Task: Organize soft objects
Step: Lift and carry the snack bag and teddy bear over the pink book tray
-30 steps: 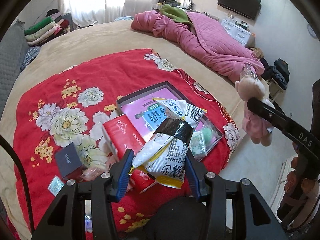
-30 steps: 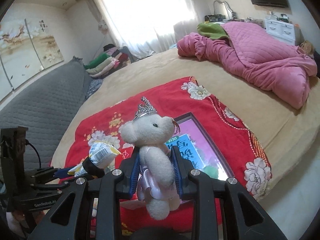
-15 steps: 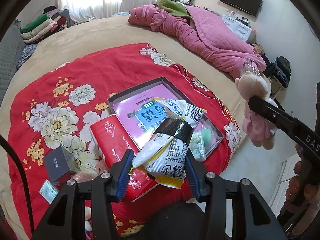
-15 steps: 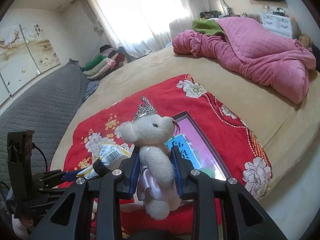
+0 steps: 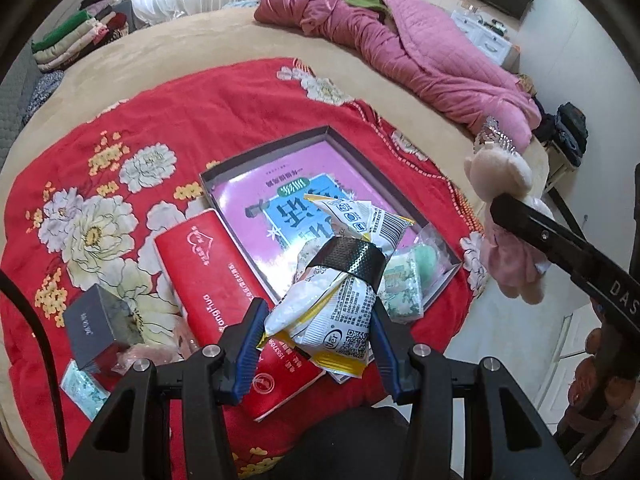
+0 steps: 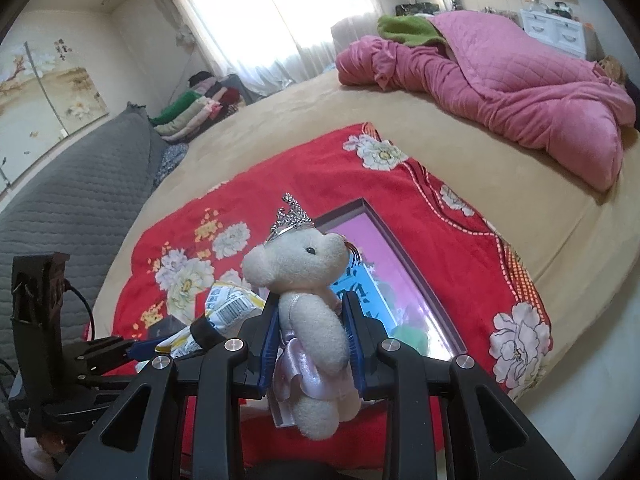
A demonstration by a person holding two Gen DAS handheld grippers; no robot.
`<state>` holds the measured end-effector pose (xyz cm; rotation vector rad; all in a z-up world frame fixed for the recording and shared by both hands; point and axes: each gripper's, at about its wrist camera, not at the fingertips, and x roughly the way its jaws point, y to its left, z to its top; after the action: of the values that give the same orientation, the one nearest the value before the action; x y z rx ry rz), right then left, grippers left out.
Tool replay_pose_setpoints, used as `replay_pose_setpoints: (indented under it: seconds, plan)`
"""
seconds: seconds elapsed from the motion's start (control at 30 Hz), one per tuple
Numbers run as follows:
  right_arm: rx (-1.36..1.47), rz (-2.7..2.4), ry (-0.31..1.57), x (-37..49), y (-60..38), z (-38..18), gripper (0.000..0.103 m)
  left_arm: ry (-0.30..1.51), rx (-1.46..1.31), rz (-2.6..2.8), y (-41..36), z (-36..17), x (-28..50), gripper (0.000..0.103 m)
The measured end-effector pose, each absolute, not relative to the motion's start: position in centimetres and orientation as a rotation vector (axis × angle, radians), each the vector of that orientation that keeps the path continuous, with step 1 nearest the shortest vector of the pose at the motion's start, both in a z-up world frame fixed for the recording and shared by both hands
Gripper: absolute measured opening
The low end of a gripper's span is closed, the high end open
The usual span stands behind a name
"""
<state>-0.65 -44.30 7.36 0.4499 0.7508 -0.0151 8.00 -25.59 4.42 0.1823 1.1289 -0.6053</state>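
Sorting looked barely begun: the left gripper [image 5: 318,330] clenched a taped snack bag [image 5: 336,276] and the right gripper [image 6: 312,332] a crowned teddy [image 6: 308,300], both above the near tray [image 5: 264,154], tissue pack [image 5: 224,292] unplaced

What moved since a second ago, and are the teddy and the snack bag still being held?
Nothing was grabbed or dropped. The left tongs drifted toward the purple box. The right tongs still squeeze the teddy; the left still squeeze the snack bag.
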Motion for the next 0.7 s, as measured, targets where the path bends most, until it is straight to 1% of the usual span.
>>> replay_pose_setpoints:
  seconds: [0.4,0.7]
  plan:
    - [0.498,-0.019,0.847,2.1,-44.0,3.1,0.03,1.223,0.238,-0.593,-29.8,0.0,10.6,0.05]
    - [0.594,-0.026,0.923,3.0,-43.8,-0.9,0.031,1.262,0.276,-0.552,-30.4,-2.4,12.3,0.05]
